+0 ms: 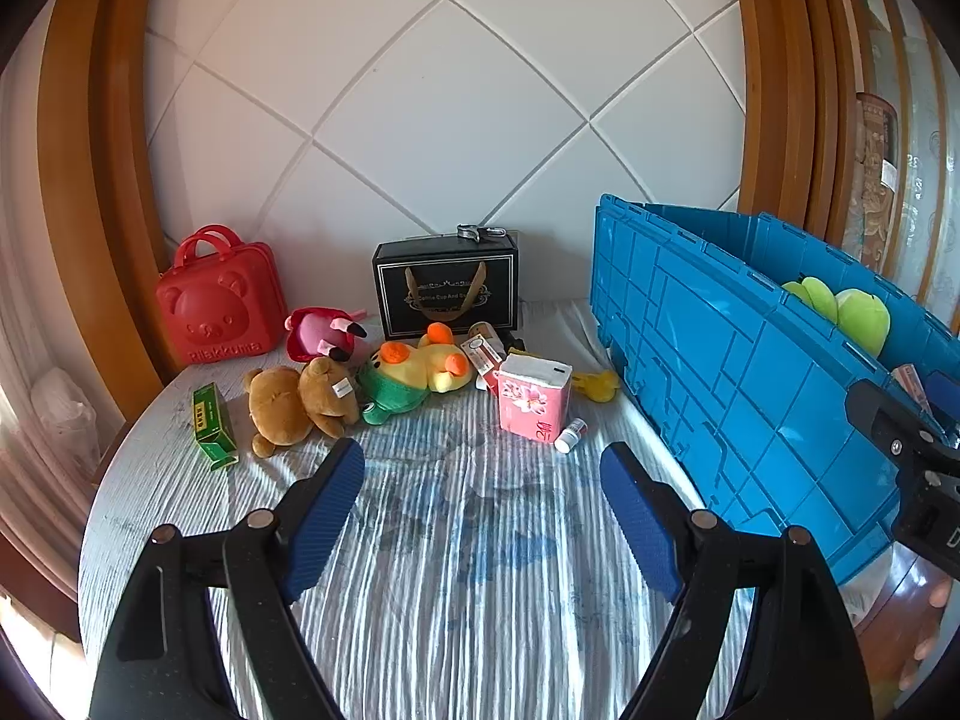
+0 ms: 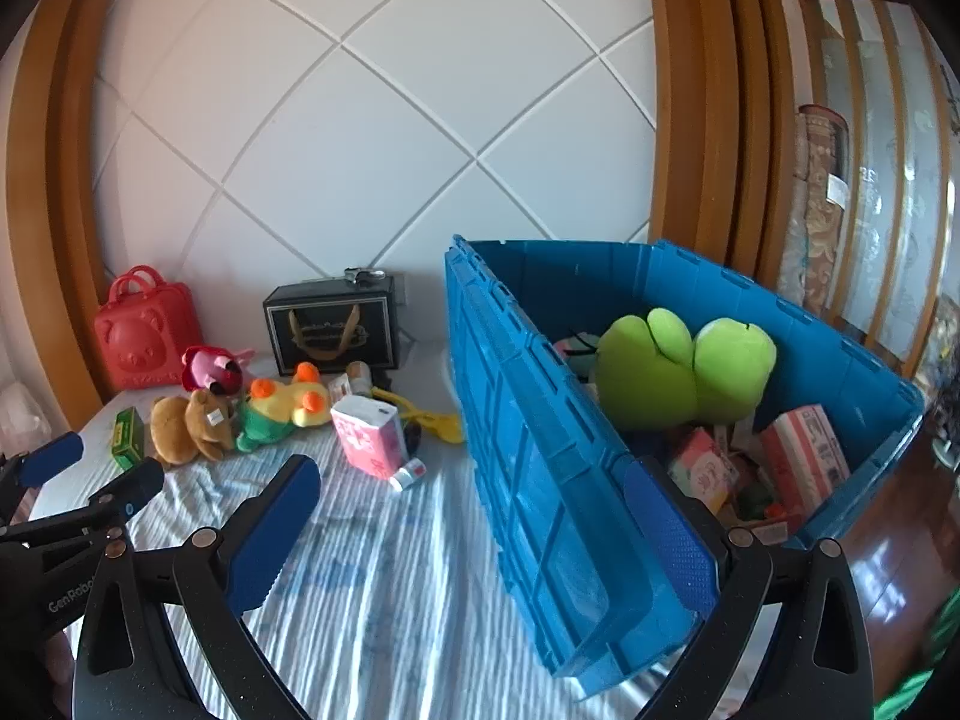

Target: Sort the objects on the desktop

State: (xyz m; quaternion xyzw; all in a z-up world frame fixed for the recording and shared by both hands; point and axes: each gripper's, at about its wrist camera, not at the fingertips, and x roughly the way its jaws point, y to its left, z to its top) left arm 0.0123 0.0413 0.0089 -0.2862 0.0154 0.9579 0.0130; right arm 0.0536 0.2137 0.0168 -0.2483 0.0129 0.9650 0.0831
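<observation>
The left gripper (image 1: 483, 468) pointed downward toward twelve o'clock, its blue-padded fingers (image 1: 327, 516) spread apart with nothing between them. The right gripper (image 2: 474, 516) also tilted downward, its jaws spread wide and gripping nothing. In the left wrist view, bare fingertips (image 1: 936, 600) of a hand showed at four o'clock.

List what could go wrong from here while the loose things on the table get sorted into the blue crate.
The small white bottle lies on its side against the pink tissue pack; lifting the pack may set it rolling. The right tongs straddle the blue crate wall and could knock it.
</observation>
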